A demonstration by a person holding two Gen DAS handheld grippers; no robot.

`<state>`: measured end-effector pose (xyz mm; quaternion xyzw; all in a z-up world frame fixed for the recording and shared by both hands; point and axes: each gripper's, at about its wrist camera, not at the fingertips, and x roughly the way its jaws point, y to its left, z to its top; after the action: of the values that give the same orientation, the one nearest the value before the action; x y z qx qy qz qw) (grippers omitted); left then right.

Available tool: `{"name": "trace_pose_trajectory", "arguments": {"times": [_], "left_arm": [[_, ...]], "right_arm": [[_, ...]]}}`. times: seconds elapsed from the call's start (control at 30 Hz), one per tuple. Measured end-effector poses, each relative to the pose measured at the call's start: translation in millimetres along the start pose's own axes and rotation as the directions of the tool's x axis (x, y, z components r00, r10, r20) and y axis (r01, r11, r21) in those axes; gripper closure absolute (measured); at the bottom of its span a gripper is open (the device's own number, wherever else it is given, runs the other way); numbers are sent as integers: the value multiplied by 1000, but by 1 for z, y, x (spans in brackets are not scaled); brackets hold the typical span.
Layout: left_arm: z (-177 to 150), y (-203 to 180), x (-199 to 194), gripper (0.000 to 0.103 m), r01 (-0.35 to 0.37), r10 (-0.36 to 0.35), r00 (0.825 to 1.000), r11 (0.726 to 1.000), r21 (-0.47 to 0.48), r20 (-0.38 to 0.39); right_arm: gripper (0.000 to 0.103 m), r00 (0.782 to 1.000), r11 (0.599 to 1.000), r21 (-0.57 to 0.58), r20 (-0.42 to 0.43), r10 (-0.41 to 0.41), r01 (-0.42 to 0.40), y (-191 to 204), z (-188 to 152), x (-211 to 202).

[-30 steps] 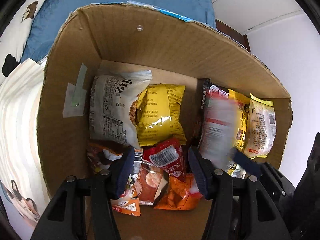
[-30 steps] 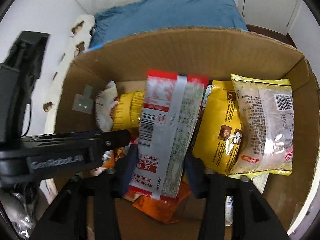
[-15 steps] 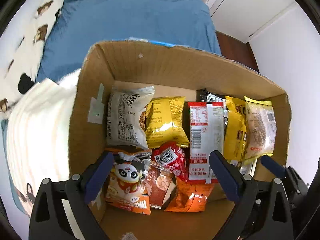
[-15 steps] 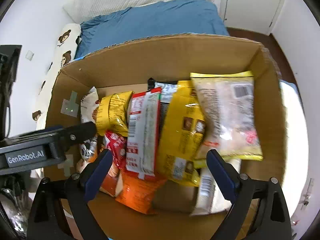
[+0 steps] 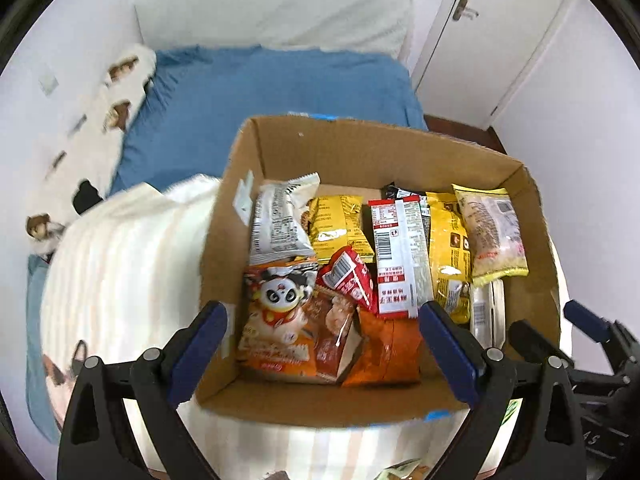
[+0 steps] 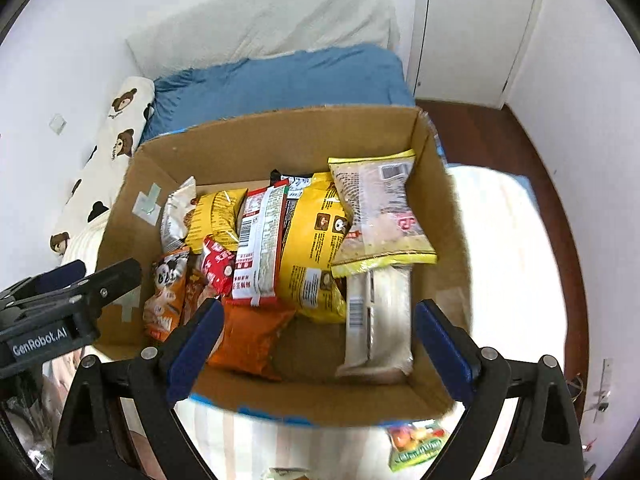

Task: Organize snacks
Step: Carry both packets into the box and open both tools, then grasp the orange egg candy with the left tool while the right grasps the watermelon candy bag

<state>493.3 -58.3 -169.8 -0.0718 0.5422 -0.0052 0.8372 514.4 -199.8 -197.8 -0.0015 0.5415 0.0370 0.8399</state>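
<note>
An open cardboard box (image 5: 280,144) (image 6: 280,132) holds several snack packets. A red-and-white packet (image 5: 398,248) (image 6: 260,240) lies among them, between a small yellow bag (image 5: 340,224) and a large yellow bag (image 6: 312,248). A panda-print orange bag (image 5: 276,312) sits at the near left. My left gripper (image 5: 324,344) is open and empty above the box's near edge. My right gripper (image 6: 316,344) is open and empty above the near edge too. The left gripper also shows in the right wrist view (image 6: 76,292).
The box rests on a striped white cover (image 5: 120,280) over a bed with a blue sheet (image 5: 260,92). A green snack packet (image 6: 416,442) lies outside the box at the near side. A white door (image 6: 472,28) and dark wood floor (image 6: 500,136) are behind.
My right gripper opened and let the red-and-white packet go into the box. My left gripper opened wide. Both grippers pulled back and up from the box.
</note>
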Motion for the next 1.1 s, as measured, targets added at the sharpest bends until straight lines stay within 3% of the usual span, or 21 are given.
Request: {"name": "trace_pose_trajectory", "arguments": {"times": [0.3, 0.73, 0.93, 1.1], "left_arm": [[-42, 1, -61, 5, -40, 34, 987, 998, 39, 157], [-97, -5, -111, 5, -9, 0, 976, 999, 39, 216], [-125, -16, -92, 5, 13, -17, 990, 999, 34, 140], [-159, -39, -32, 5, 78, -75, 995, 996, 43, -61]], "right_arm": [[5, 992, 1000, 2, 130, -7, 7, 1, -39, -72], [5, 975, 999, 3, 220, 33, -34, 6, -84, -139], [5, 987, 993, 87, 150, 65, -78, -28, -115, -125], [5, 998, 982, 179, 43, 52, -59, -69, -143, -87]]}}
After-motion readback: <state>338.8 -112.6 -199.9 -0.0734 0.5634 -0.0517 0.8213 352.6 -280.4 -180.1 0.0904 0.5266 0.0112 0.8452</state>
